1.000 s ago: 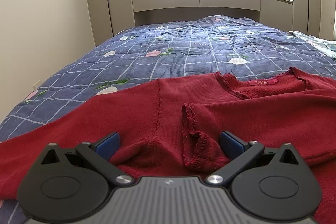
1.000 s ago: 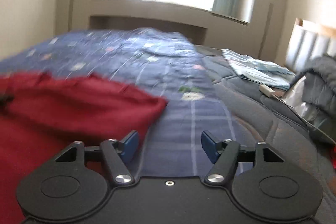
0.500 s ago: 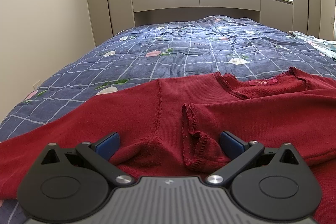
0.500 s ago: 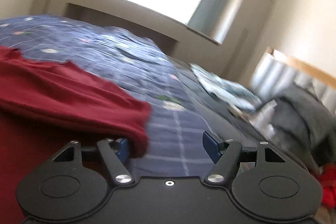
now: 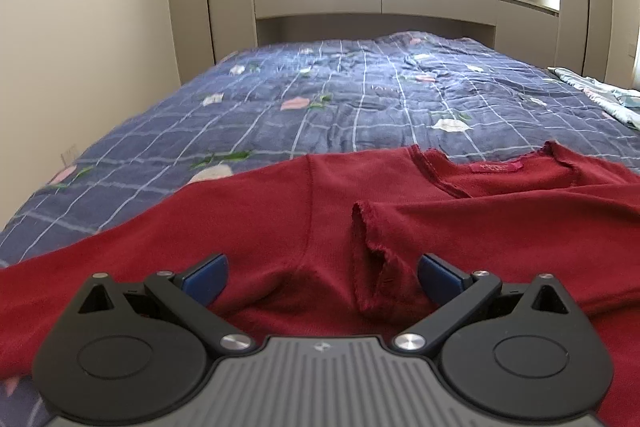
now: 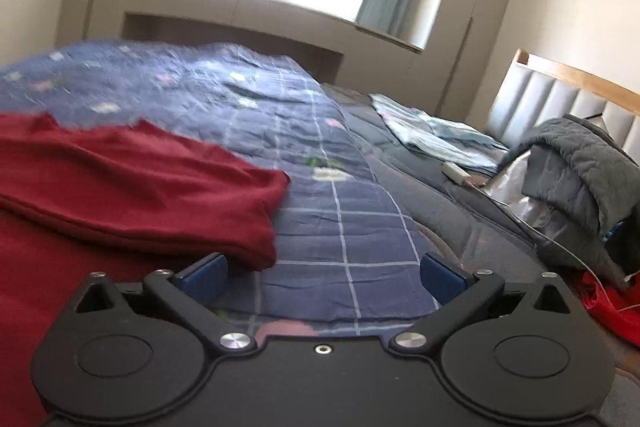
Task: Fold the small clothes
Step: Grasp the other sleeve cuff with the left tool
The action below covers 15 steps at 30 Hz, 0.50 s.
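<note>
Dark red knitted sweater (image 5: 460, 223) spread on a blue quilted bedspread with a white grid and flower print (image 5: 360, 107).

One sleeve is folded across the sweater's chest, its ribbed cuff (image 5: 374, 263) lying between the blue pads of the left tool (image 5: 322, 273), whose jaws stand apart with cloth bunched between them but not pinched. The right tool (image 6: 324, 269) sits at the sweater's folded edge, its jaws opening wide over the bedspread, the left pad just beside the red fabric. A grey quilted jacket (image 6: 580, 163) lies well off to the right.
</note>
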{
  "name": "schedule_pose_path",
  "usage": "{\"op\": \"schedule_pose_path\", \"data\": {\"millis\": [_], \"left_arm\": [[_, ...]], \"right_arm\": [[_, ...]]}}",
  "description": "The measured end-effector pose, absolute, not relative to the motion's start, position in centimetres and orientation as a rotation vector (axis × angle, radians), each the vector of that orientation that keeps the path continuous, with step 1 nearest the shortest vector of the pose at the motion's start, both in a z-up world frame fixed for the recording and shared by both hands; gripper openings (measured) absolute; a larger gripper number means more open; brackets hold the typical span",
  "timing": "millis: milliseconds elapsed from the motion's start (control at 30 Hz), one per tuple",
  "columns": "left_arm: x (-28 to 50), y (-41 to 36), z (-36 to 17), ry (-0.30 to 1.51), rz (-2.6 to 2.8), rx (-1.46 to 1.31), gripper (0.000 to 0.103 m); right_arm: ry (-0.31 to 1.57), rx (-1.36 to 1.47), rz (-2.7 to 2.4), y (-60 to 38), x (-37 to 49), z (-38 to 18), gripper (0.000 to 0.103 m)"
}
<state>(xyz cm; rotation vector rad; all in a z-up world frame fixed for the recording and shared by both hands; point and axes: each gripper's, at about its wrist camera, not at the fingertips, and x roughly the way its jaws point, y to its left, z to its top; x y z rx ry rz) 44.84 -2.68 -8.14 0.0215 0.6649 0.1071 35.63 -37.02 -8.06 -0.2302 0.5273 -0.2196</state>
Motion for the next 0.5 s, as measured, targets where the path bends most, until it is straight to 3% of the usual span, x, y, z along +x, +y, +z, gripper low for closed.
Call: {"op": "schedule_pose_path", "data": {"millis": [233,500], "left_arm": [[38.9,1.0,-4.4,0.689,0.149,-0.103,0.103],[31.7,11.7,-3.6,0.695,0.561,-0.058,0.103]], "right_arm": [[0.523,-0.175,-0.039,-34.3,30.6,-5.3,0.102],[0.549,-0.191,0.152,-27.6,27.6,-6.1,0.102]]}}
